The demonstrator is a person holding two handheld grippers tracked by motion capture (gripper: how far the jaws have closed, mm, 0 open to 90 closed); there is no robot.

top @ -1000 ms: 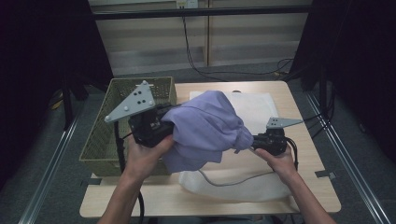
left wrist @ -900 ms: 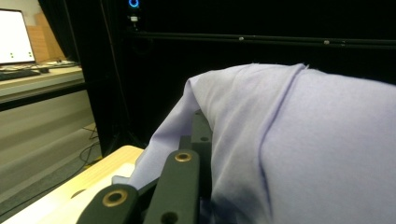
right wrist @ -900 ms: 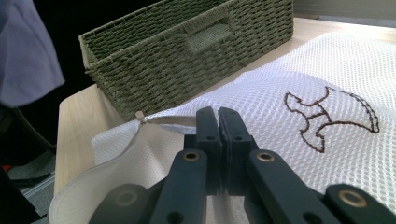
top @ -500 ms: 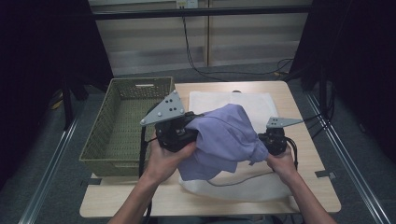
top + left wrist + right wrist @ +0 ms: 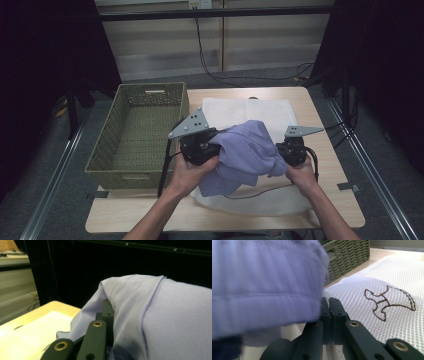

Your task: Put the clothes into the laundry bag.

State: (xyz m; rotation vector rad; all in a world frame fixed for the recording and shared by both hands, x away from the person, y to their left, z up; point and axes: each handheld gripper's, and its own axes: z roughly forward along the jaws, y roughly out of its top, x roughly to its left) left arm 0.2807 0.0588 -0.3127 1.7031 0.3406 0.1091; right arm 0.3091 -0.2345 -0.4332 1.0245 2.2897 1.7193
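Here both the left gripper (image 5: 216, 146) and right gripper (image 5: 281, 150) have jaws clamped on the lavender cloth (image 5: 247, 150), held above the white mesh sheet (image 5: 250, 111)

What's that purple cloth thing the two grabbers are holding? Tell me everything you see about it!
The lavender cloth is soft, plain fabric, maybe a garment, bunched and creased with a seam or fold running down it. It hangs lifted between the left gripper and the right gripper, draping over both, its lower edge drooping toward the white mesh sheet on the table. The right gripper's jaws look closed together on it; the left's are hidden under the fabric.
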